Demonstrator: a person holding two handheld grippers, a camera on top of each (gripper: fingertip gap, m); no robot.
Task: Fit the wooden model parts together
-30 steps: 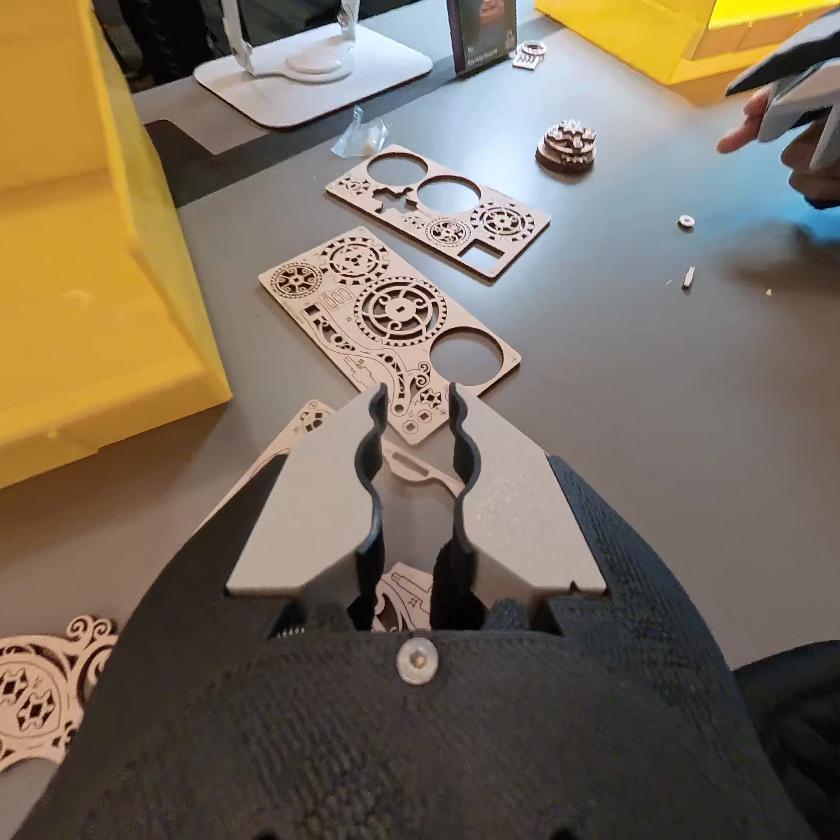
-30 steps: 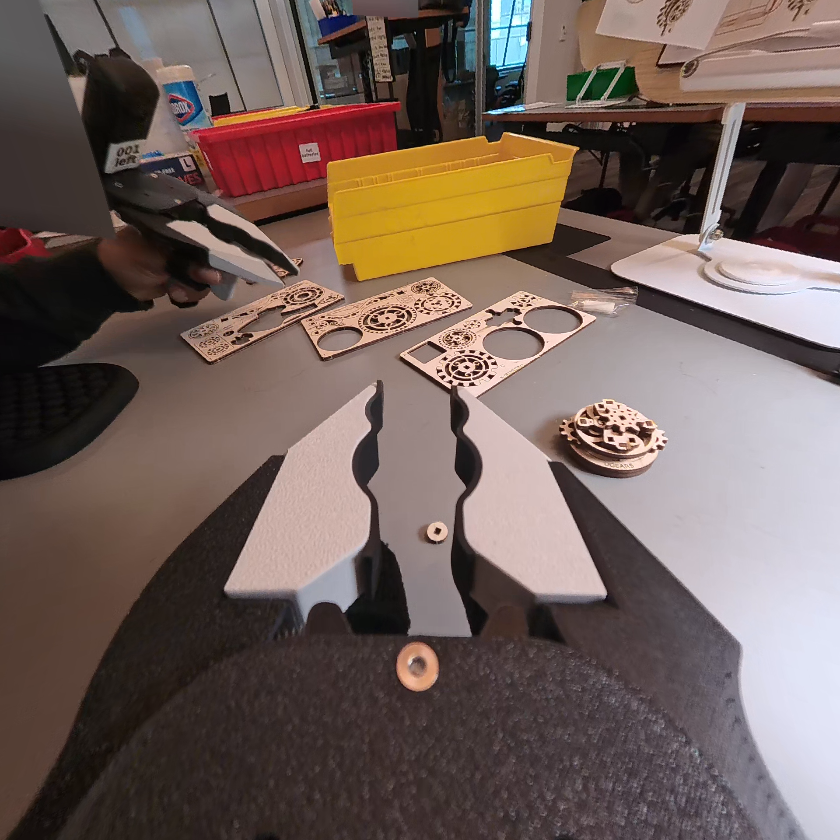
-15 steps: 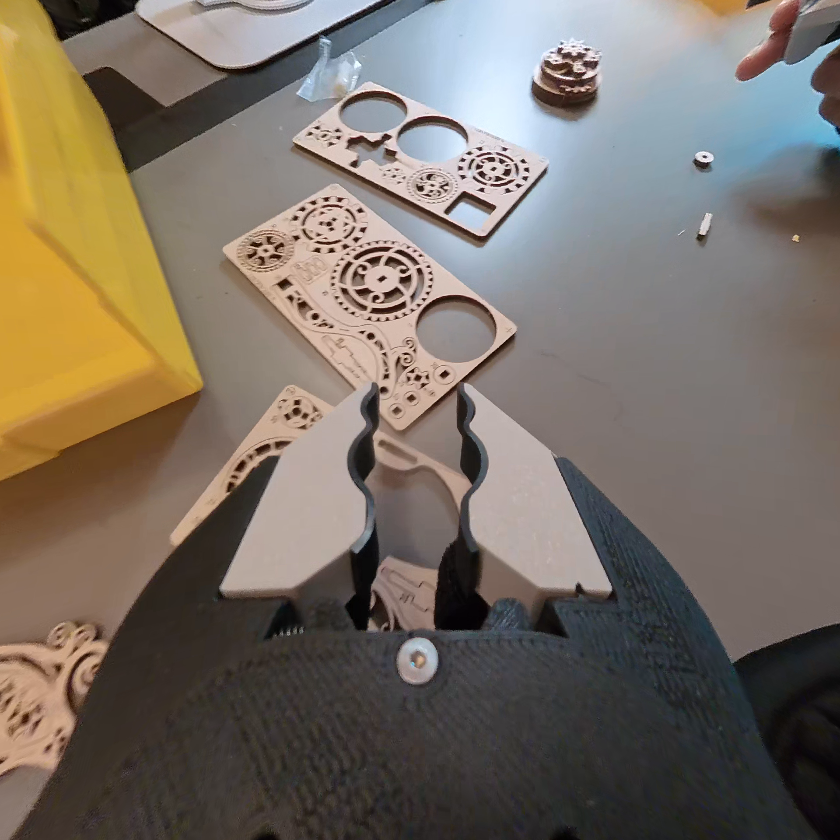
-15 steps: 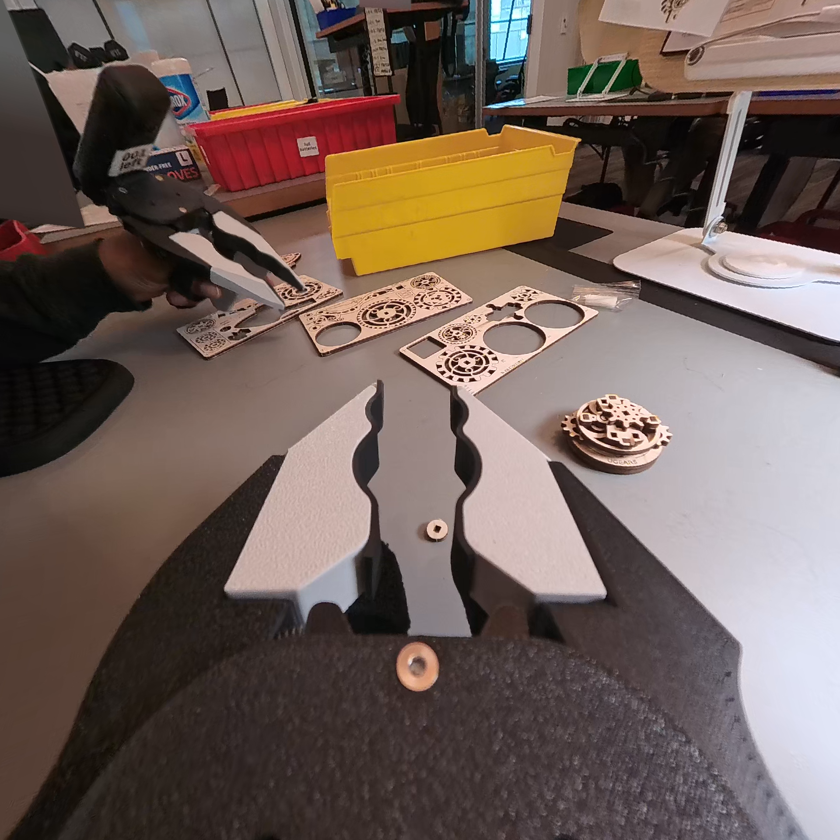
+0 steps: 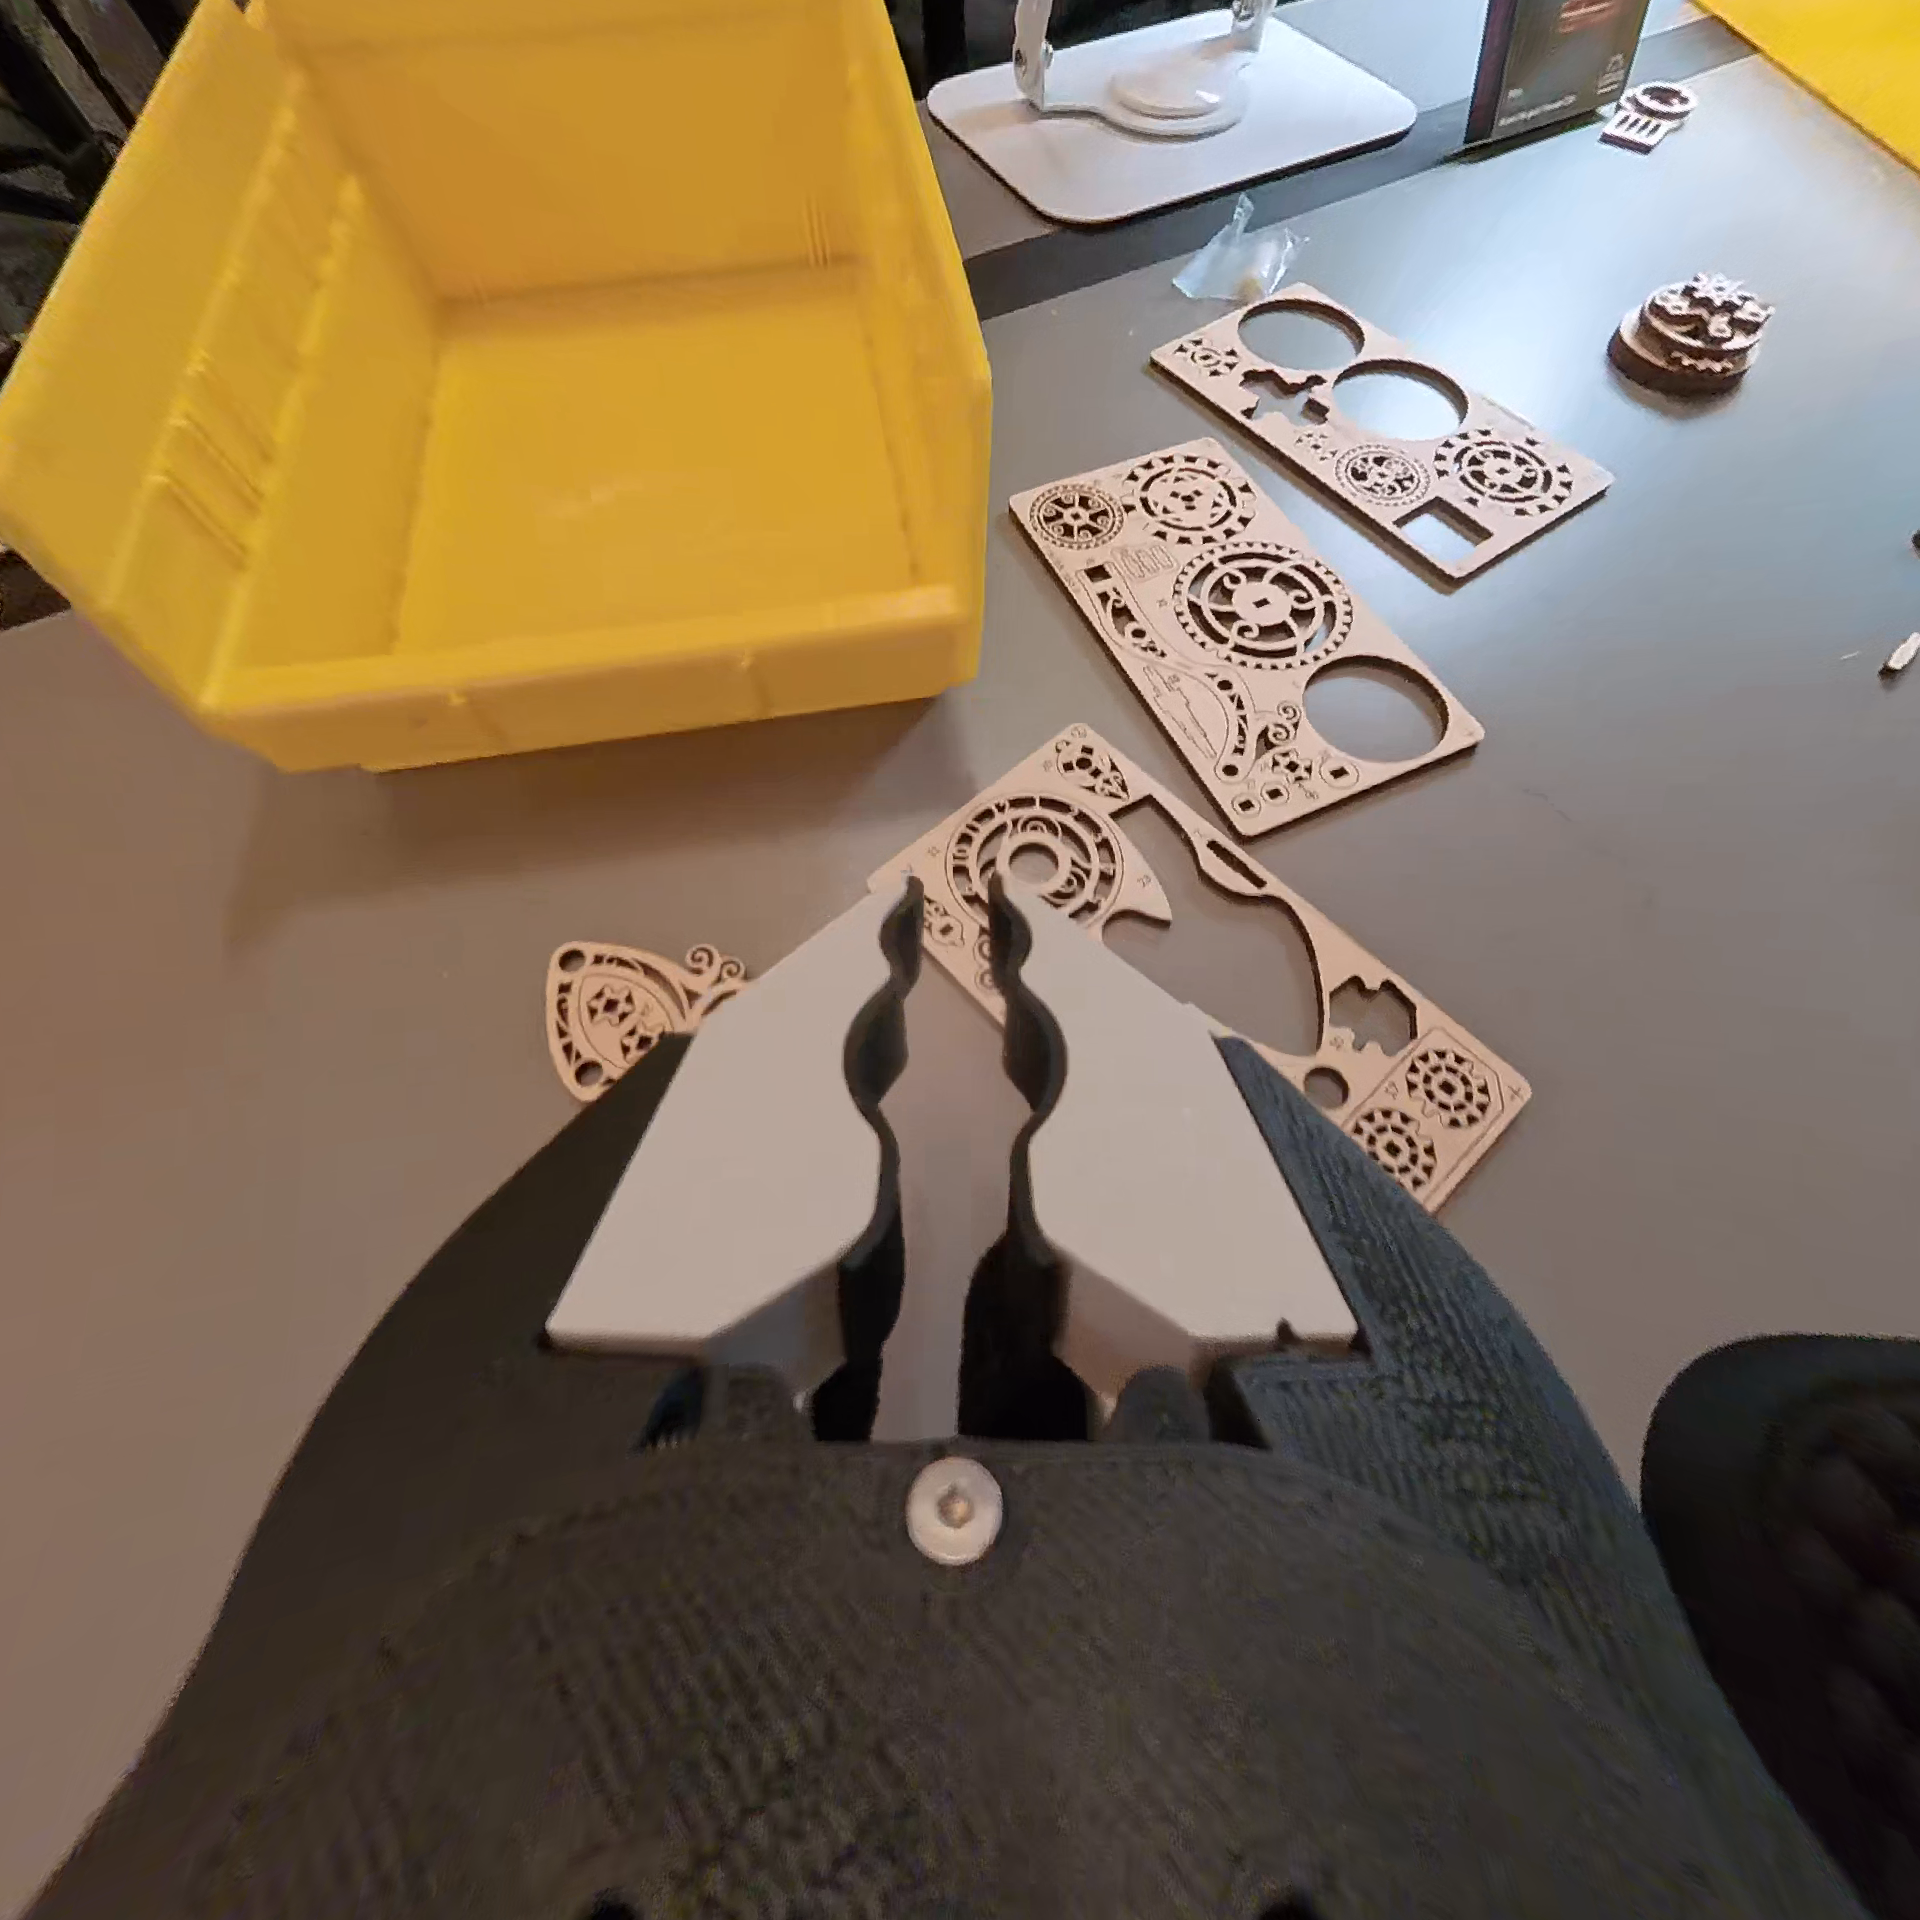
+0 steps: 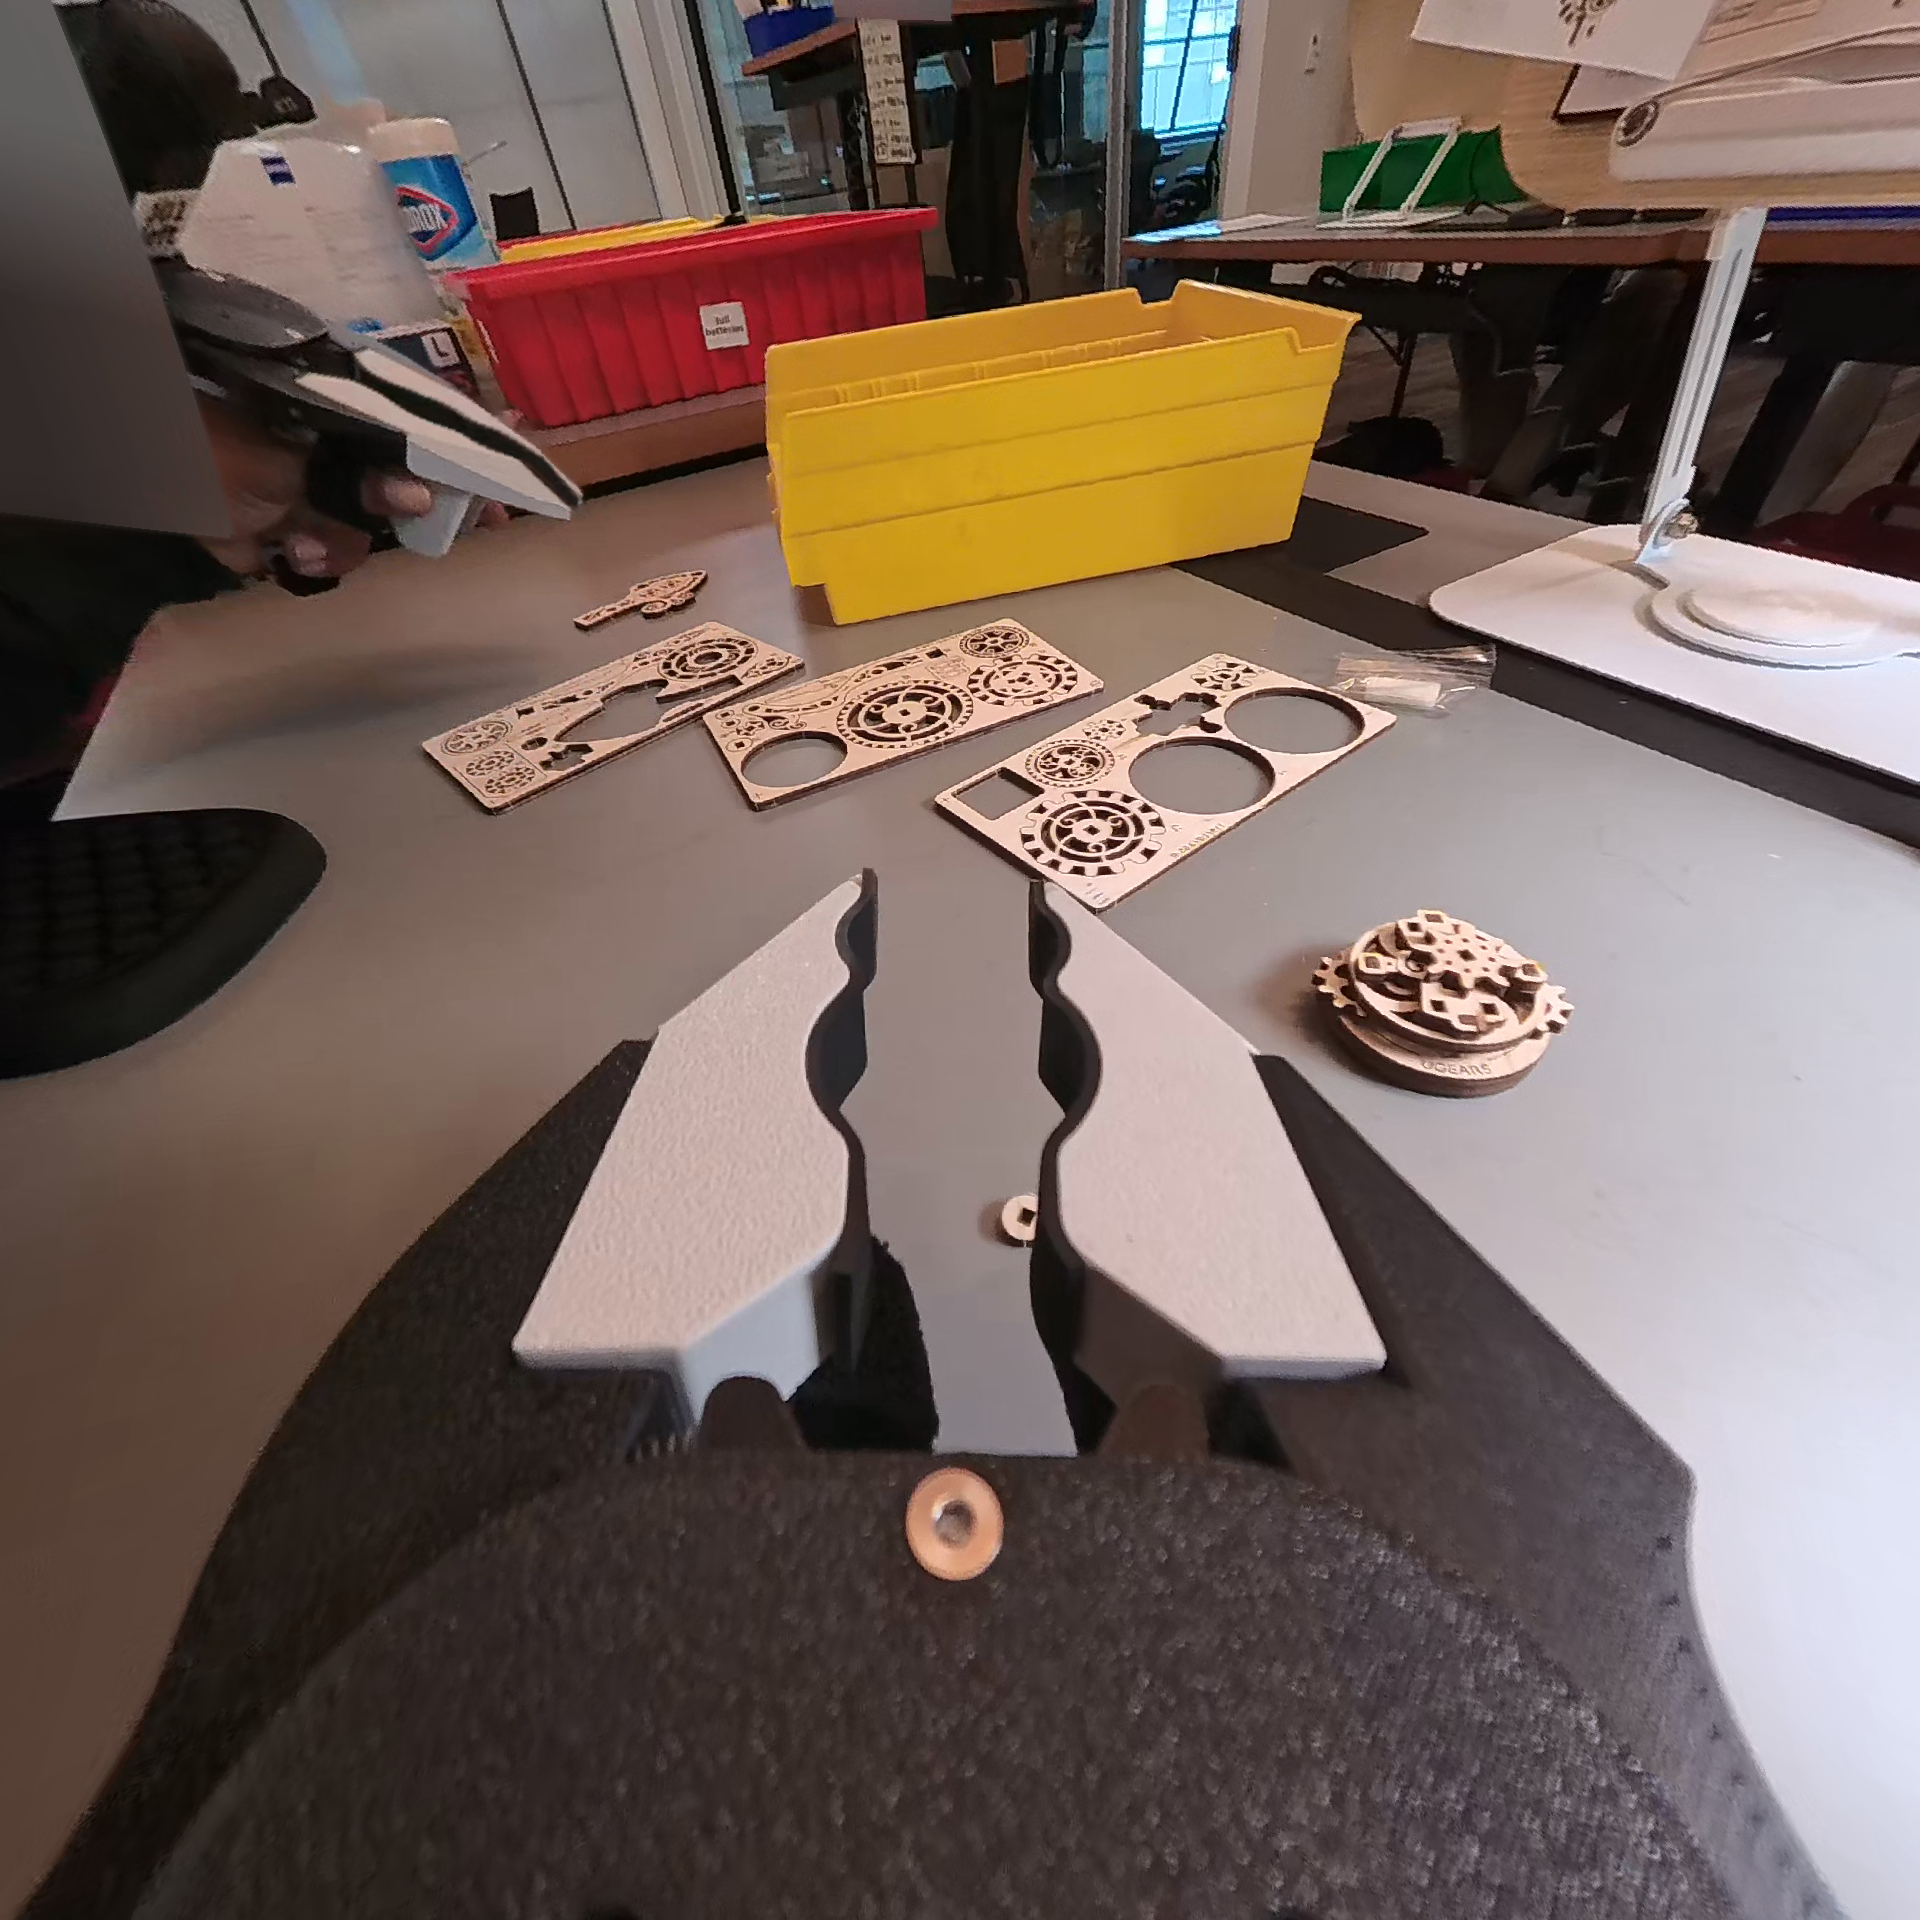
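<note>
Three laser-cut wooden sheets lie in a row on the grey table: the nearest sheet [image 5: 1195, 956], the middle sheet [image 5: 1236, 623] and the far sheet [image 5: 1382, 416]. A loose teardrop-shaped wooden part [image 5: 613, 1013] lies to the left of the nearest sheet. My left gripper [image 5: 954, 899] is open by a narrow gap and empty, above that sheet's left end. In the right wrist view it [image 6: 540, 499] hangs in the air. My right gripper [image 6: 951, 894] is open and empty. A small wooden washer [image 6: 1020, 1216] lies on the table between its fingers. An assembled round gear model [image 6: 1444, 1008] stands to its right.
A yellow bin [image 5: 520, 416] stands left of the sheets. Behind them are a white stand base [image 5: 1174, 104], a small plastic bag [image 5: 1242, 255] and a dark box [image 5: 1548, 62]. A black mesh pad [image 6: 135, 925] lies at the table's left. A red bin [image 6: 696, 301] stands on another surface behind.
My left gripper has lifted off the sheets and swung left, so the yellow bin and the loose part now show. The right gripper has hardly moved.
</note>
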